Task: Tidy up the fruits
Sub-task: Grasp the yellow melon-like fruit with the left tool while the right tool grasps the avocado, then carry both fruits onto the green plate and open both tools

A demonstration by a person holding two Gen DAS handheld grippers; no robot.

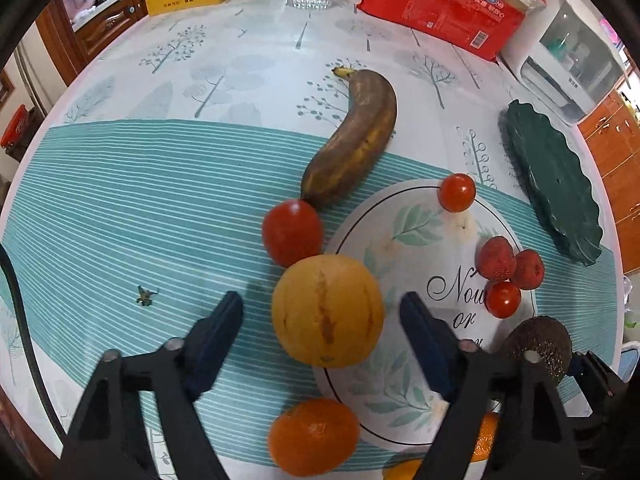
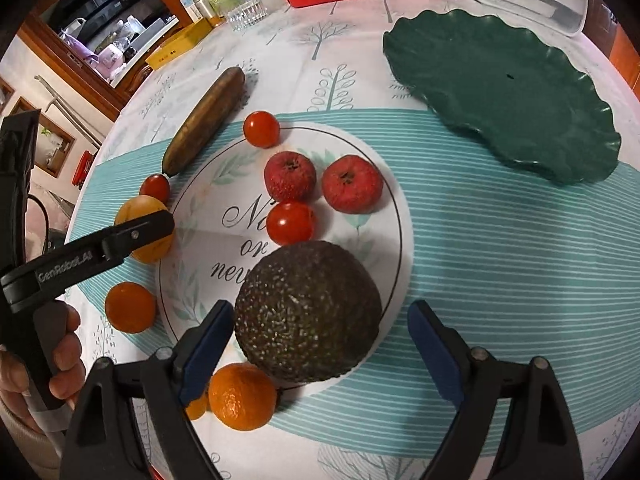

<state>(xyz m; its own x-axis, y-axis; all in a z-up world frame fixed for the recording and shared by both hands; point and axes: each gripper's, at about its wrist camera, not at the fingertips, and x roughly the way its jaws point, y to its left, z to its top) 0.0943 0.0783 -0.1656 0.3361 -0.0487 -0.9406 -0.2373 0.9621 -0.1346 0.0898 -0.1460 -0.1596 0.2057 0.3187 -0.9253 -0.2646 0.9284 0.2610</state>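
While fruit crowds white plate (image 2: 396, 216) rim, green dish (image 2: 500, 92) apart, bare. Left gripper (image 1: 322, 312) agape astride melon (image 1: 327, 310); right gripper (image 2: 320, 320) agape astride avocado (image 2: 307, 312), both steeply down.

Dark pebbly-skinned avocado (image 2: 308, 312) rough, matt; small red cherry tomatoes (image 2: 291, 222) glossy, smooth; dark green scalloped plate (image 2: 500, 92) satin sheen; brown overripe banana (image 1: 356, 136) dull.

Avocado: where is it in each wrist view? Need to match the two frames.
Left wrist: avocado at lower right, partly behind the left gripper's right finger.
Right wrist: avocado at lower centre, between the open fingers of the right gripper.
Shared landmark: the white lettered plate; the avocado sits at its rim.
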